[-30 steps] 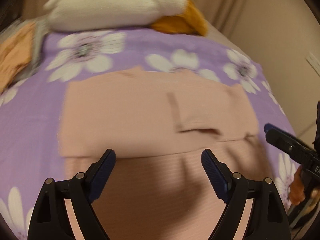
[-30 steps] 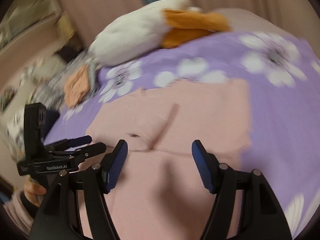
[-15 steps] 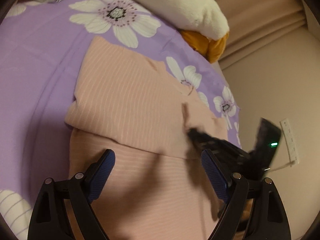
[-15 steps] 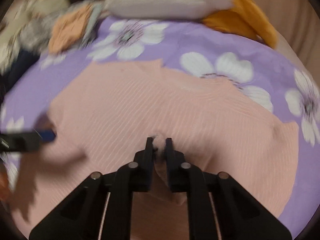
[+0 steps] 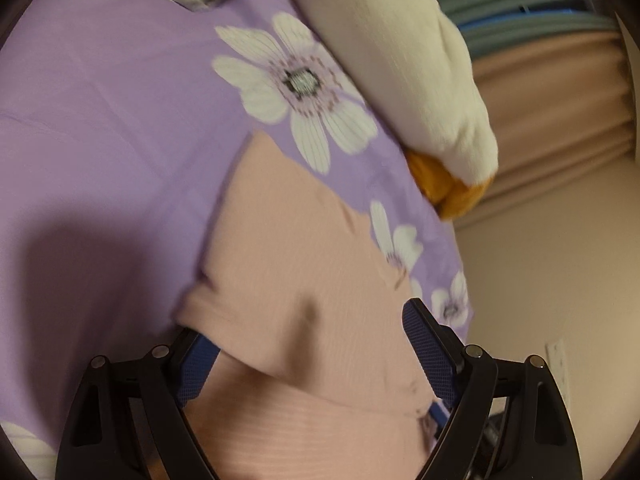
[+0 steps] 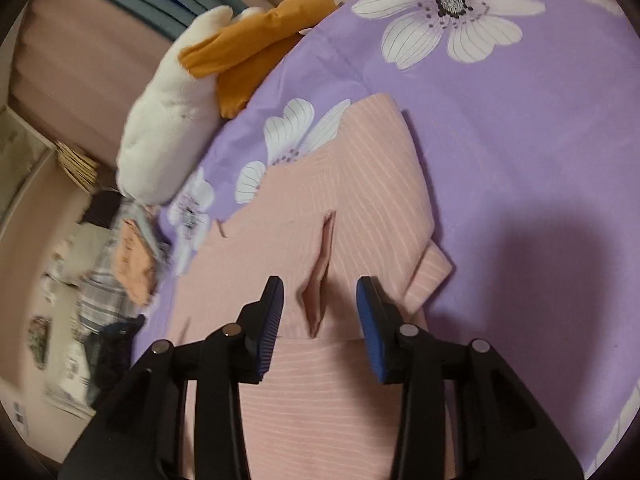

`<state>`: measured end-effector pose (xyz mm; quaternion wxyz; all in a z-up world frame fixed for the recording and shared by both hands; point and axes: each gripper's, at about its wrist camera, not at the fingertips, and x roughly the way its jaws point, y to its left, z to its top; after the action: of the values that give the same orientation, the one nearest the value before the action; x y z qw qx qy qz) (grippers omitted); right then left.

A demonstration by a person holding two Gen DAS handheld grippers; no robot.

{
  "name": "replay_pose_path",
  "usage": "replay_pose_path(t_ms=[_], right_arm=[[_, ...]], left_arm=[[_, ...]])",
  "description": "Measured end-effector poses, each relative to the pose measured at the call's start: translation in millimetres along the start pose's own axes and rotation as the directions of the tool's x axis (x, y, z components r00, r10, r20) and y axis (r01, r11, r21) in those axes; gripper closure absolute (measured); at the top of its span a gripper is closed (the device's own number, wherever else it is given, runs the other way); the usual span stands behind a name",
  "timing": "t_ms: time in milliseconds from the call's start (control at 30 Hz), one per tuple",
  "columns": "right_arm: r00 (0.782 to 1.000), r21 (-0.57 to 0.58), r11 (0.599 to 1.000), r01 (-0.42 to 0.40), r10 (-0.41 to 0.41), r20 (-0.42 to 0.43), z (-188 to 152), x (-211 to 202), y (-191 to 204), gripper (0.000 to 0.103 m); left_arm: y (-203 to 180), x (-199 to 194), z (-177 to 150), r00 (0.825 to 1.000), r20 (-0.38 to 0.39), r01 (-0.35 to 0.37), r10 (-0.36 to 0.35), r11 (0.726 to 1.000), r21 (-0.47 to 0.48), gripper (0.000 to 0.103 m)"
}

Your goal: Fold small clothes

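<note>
Softly draped, the pale pink ribbed knit garment lay on the bed, spread over a purple bedsheet printed with white daisies, its upper part already doubled over the lower so that a folded edge ran across just ahead of both cameras. It looked light and limp, a thin stretchy knit with fine ribs, likely to sag and crease wherever it was lifted and to slide little on the cotton sheet. A small raised pleat stood up from the top layer. A corner or the doubled edge seemed the safest place to pinch, taking both layers together so the fold would not slip open.

The left tongs stood wide apart, straddling the folded edge without pressing it. The right tongs were opening, the pleat between the blue ribbed pads but not touched by them.

Beyond the garment a white and orange plush toy rested at the sheet's edge, fluffy and rounded, with a heap of crumpled clothes farther off.
</note>
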<state>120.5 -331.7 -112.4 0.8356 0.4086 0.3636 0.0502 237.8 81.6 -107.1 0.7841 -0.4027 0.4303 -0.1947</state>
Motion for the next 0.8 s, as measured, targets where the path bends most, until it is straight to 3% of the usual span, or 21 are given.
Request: replay_pose_path(t_ms=[67, 200, 267, 333, 367, 433, 500, 633, 800], right_arm=[[1.0, -0.026, 1.0, 0.0, -0.001, -0.02, -1.2, 5.3, 7.1, 0.064], [0.994, -0.121, 0.99, 0.067, -0.077, -0.075, -3.8, 30.9, 29.7, 0.064], [0.988, -0.188, 0.977, 0.096, -0.117, -0.101, -6.8, 43.9, 40.4, 0.069], [0.975, -0.27, 0.95, 0.156, -0.193, -0.114, -10.5, 56.2, 50.0, 0.089], [0.967, -0.303, 0.934, 0.189, -0.231, -0.109, -12.2, 60.3, 55.1, 0.091], [0.968, -0.315, 0.93, 0.189, -0.231, -0.101, -11.0, 57.0, 60.5, 0.095], [0.98, -0.301, 0.94, 0.158, -0.187, -0.072, -8.3, 43.5, 61.1, 0.095], [0.944, -0.365, 0.896, 0.252, -0.311, -0.111, -20.3, 52.1, 50.3, 0.095], [0.941, -0.423, 0.865, 0.27, -0.331, -0.076, -17.1, 42.5, 59.4, 0.084]], left_arm=[[7.7, -4.5, 5.4, 1.0, 0.015, 0.022, -0.022, 0.999, -0.035, 0.016], [18.9, -10.4, 11.9, 0.996, 0.051, 0.076, -0.071, 0.991, -0.106, 0.016], [20.1, -12.6, 12.5, 0.994, 0.062, 0.096, -0.089, 0.988, -0.122, 0.016], [23.3, -15.6, 14.2, 0.99, 0.081, 0.125, -0.114, 0.981, -0.145, 0.016], [25.8, -16.2, 14.9, 0.988, 0.088, 0.142, -0.129, 0.977, -0.162, 0.016], [31.8, -19.7, 16.7, 0.982, 0.1, 0.175, -0.159, 0.965, -0.193, 0.016], [31.8, -22.2, 17.0, 0.982, 0.101, 0.174, -0.158, 0.967, -0.184, 0.017], [34.2, -20.8, 14.8, 0.988, 0.082, 0.147, -0.134, 0.974, -0.17, 0.017], [27.1, -26.3, 14.0, 0.999, -0.002, 0.048, -0.048, 0.994, -0.097, 0.018]])
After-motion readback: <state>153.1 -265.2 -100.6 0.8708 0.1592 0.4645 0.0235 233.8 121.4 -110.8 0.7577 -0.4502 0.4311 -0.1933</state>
